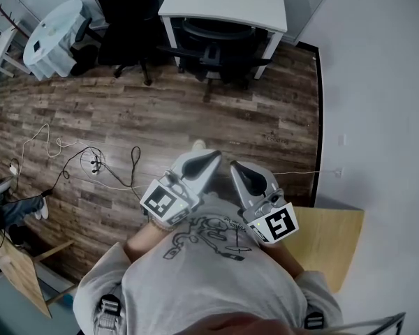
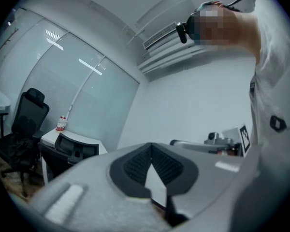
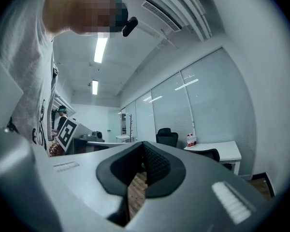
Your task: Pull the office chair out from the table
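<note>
A black office chair (image 1: 213, 47) is tucked under the white table (image 1: 223, 2) at the far end of the room. It shows small in the left gripper view (image 2: 72, 150) and in the right gripper view (image 3: 211, 154). Both grippers are held close to the person's chest, far from the chair and pointing level toward it. My left gripper (image 1: 213, 159) (image 2: 152, 148) is shut with nothing in it. Beside it, my right gripper (image 1: 236, 168) (image 3: 144, 148) is also shut and empty.
A second black chair (image 1: 126, 26) stands left of the table, next to a round white table (image 1: 52, 37). Cables (image 1: 91, 162) lie on the wood floor at the left. A wooden board (image 1: 328, 239) sits by the right wall. Small bottles (image 2: 62, 123) stand on the table.
</note>
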`<action>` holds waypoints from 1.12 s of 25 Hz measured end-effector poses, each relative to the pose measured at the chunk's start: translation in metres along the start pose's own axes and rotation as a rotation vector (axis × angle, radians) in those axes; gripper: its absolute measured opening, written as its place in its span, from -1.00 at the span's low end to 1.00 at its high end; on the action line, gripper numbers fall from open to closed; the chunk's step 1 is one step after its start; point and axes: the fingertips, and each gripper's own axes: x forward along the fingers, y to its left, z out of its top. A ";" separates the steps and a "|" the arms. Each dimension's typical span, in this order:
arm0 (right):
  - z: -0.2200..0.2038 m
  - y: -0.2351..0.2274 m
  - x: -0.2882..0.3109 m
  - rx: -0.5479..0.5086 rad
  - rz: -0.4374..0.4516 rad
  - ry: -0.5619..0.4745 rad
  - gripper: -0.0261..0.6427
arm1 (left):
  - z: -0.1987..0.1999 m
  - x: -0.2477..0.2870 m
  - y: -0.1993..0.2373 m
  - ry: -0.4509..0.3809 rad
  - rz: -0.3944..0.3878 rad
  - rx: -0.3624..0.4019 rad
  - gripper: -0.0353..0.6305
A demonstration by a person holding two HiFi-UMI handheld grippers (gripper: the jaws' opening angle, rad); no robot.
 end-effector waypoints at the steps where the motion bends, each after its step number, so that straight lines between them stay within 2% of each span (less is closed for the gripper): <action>1: 0.000 -0.006 0.007 0.001 -0.001 0.002 -0.90 | 0.002 0.005 0.008 -0.001 -0.003 0.002 -0.89; 13: 0.000 -0.089 0.104 0.009 -0.042 0.018 -0.90 | 0.026 0.061 0.122 0.026 -0.028 0.022 -0.89; 16: 0.003 -0.106 0.129 0.001 -0.047 0.017 -0.90 | 0.034 0.071 0.150 0.031 -0.029 0.047 -0.89; 22: 0.003 -0.148 0.180 -0.032 -0.066 0.051 -0.90 | 0.043 0.095 0.211 0.101 -0.004 0.085 -0.89; 28: 0.007 -0.194 0.228 -0.065 -0.108 0.049 -0.90 | 0.048 0.123 0.271 0.153 0.001 0.168 -0.85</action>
